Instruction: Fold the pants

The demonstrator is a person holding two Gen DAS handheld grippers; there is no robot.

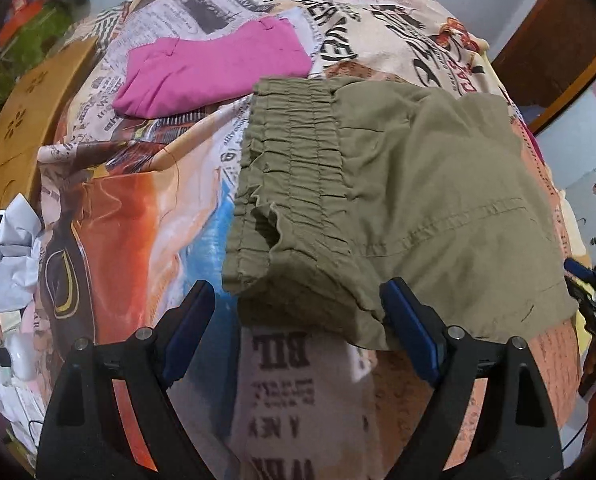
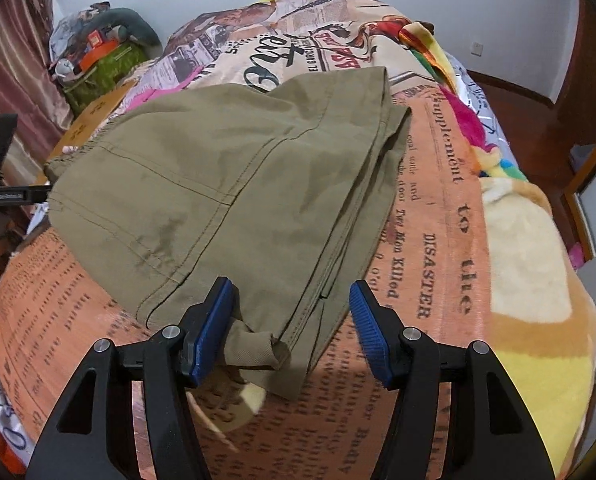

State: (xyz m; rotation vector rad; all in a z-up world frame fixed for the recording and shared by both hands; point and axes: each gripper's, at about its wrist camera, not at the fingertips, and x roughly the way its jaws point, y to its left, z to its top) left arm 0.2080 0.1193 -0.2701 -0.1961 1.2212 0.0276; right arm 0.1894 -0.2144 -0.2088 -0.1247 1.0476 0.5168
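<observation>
Olive cotton pants (image 1: 410, 200), one folded pair, lay ahead of two gaping grippers, left gripper (image 1: 298, 312) and right gripper (image 2: 289, 308); one pink garment (image 1: 213, 72) beyond.

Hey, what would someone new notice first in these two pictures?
The olive pants, folded, lie in the middle of a bed over a loud newspaper-print bedspread. Both open grippers, left and right, straddle their near edge. Behind, a bright pink garment lies folded.

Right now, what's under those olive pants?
The olive pants lie on a newspaper-print bedspread, which shows all round them. Whatever lies directly beneath is covered.
</observation>
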